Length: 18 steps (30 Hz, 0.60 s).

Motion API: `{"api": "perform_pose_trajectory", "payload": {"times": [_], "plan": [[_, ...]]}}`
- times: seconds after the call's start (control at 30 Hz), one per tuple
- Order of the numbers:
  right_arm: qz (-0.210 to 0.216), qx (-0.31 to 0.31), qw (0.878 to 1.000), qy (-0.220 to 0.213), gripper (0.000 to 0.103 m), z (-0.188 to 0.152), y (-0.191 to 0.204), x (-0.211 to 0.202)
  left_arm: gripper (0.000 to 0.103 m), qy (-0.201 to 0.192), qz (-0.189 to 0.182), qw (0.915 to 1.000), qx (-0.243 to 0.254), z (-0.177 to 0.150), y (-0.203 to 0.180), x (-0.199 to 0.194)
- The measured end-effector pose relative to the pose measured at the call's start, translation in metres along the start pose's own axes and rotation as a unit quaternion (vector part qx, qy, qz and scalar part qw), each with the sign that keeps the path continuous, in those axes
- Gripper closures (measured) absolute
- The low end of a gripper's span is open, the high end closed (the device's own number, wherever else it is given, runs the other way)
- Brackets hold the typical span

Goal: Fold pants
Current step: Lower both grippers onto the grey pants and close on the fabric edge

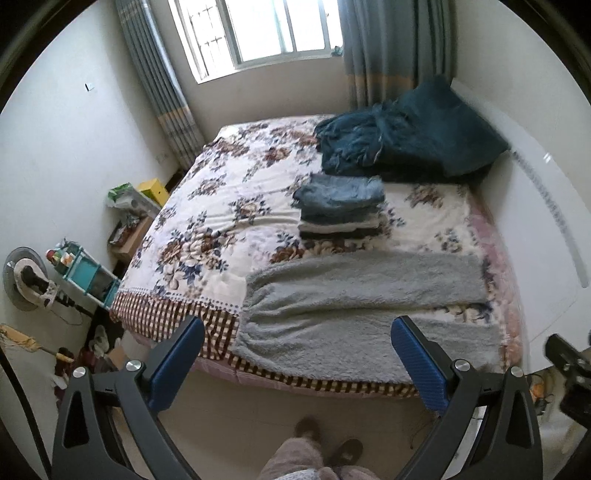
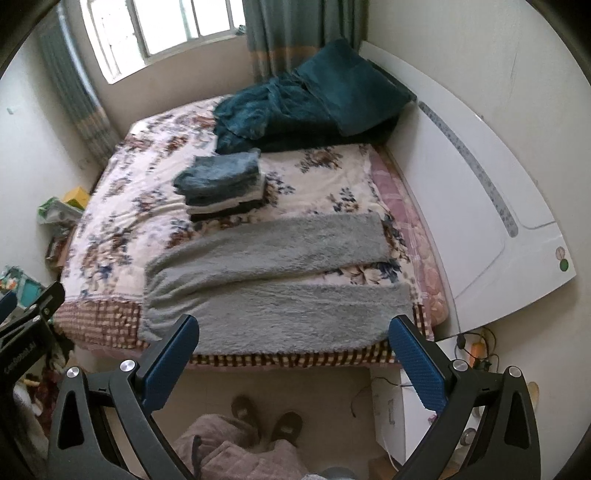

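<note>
Left wrist view. Left gripper (image 1: 297, 338) held above the floor short of the bed's near edge, fingers spread wide, nothing between the blue pads (image 1: 177, 363). Grey fleece pants (image 1: 364, 312) lie flat across the near part of the bed (image 1: 207, 206), waistband toward the left, two legs running right, a strip of floral cover showing between the leg ends. Behind the pants, apart from them, a stack of folded clothes (image 1: 341, 206), blue piece on top. Farther back, a heap of dark teal bedding (image 1: 402, 133) against the white headboard (image 1: 532, 236). Window (image 1: 258, 29) and striped curtains behind. Left of the bed, a cluttered teal shelf (image 1: 86, 273) and a fan (image 1: 26, 280) on the floor. Person's slippered feet (image 1: 327, 439) below, between the fingers. Part of the right gripper (image 1: 570, 373) shows at the right edge.

Right wrist view. Right gripper (image 2: 293, 338) likewise short of the bed edge, spread wide and empty. Pants (image 2: 273, 284) straight ahead, near leg along the checked border, far leg angled back toward the headboard (image 2: 480, 206). Folded stack (image 2: 225, 184) just beyond the far leg; teal bedding (image 2: 306, 103) behind it. A white bedside unit (image 2: 391, 402) with cables stands lower right. Nothing lies on the pants.
</note>
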State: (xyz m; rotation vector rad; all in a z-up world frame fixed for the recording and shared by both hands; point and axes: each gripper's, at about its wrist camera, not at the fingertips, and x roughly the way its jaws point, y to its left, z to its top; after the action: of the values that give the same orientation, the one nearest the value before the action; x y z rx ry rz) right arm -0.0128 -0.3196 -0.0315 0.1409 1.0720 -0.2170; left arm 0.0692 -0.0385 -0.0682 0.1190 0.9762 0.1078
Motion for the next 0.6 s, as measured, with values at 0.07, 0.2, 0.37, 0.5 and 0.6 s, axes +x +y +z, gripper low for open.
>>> {"api": "perform_pose_trajectory", "payload": {"times": [0.07, 0.2, 0.37, 0.5, 0.6], "plan": [[-0.002, 0.013, 1.0, 0.005, 0.0, 0.008, -0.007, 0.026, 0.0, 0.014, -0.001, 0.9999, 0.008, 0.005, -0.01, 0.023], [-0.033, 0.03, 0.999, -0.001, 0.0, 0.024, -0.014, 0.079, 0.0, 0.04, -0.003, 0.9988, 0.027, 0.019, -0.03, 0.076], [-0.06, 0.066, 0.995, 0.034, 0.0, 0.066, -0.022, 0.163, 0.0, 0.074, -0.028, 0.9956, 0.05, 0.049, -0.057, 0.15], [-0.064, 0.089, 0.992, 0.062, 0.0, 0.109, -0.022, 0.241, 0.0, 0.098, -0.047, 0.9925, 0.056, 0.078, -0.076, 0.212], [-0.073, 0.091, 0.99, 0.075, 0.0, 0.136, -0.018, 0.295, 0.0, 0.084, -0.069, 0.9921, 0.062, 0.096, -0.092, 0.262]]}}
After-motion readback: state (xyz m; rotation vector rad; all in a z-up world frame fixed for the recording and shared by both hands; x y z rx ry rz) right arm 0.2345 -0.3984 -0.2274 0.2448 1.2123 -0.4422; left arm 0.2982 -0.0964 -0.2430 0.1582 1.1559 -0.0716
